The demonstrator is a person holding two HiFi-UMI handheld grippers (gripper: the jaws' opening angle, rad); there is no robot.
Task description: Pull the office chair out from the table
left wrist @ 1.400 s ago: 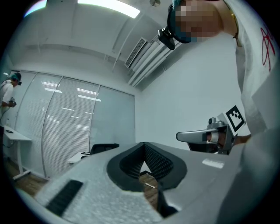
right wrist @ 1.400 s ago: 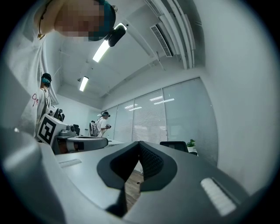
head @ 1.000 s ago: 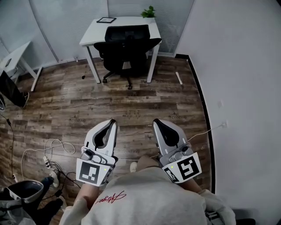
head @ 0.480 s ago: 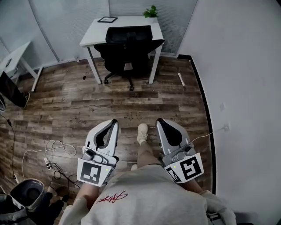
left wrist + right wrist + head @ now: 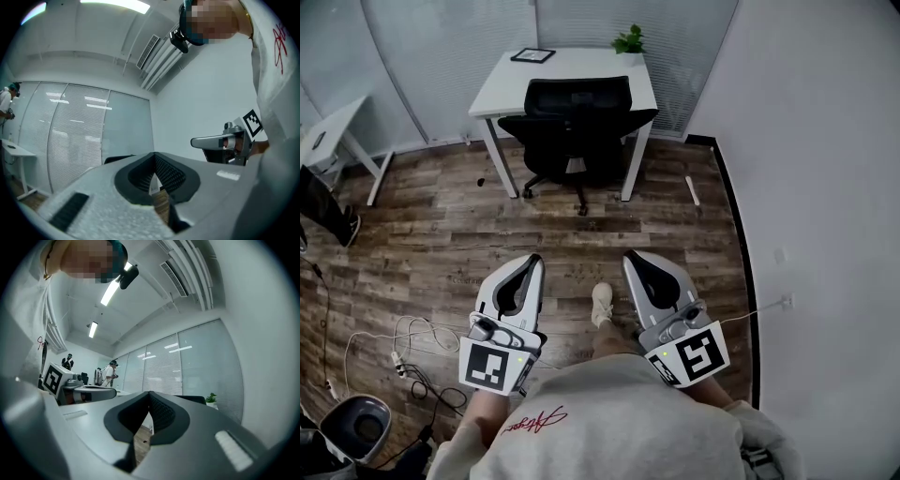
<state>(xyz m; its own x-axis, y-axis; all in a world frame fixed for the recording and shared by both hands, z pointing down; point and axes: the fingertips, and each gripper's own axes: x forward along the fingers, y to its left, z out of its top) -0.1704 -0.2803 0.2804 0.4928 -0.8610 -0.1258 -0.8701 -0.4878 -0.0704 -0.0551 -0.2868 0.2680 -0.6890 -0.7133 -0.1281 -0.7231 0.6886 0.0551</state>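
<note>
Jaws on both sides are clenched on nothing. In the left gripper view, the left gripper (image 5: 153,155) has its ribbed pads meeting at the tip, with only floor (image 5: 161,204) showing through the slit below. The right gripper (image 5: 149,394) looks the same in its own view. Shut and empty makes sense, I judge, because the chair (image 5: 577,117) is well apart from them. It stands at upper centre of the head view, its seat tucked under the white bench (image 5: 572,70) and its back turned toward the person. Both grippers sit low in that frame, one on each side of a foot (image 5: 601,302), with tips aimed up-frame at the chair. That reads as a carrying pose for the approach, not a reach. The chair's back and arms stick out from under the bench, so they are the likely holds, and the jaws would have to open first. A plant (image 5: 628,40) and a small frame (image 5: 532,55) rest on the bench, clear of the chair. The chair is not yet touched.
</note>
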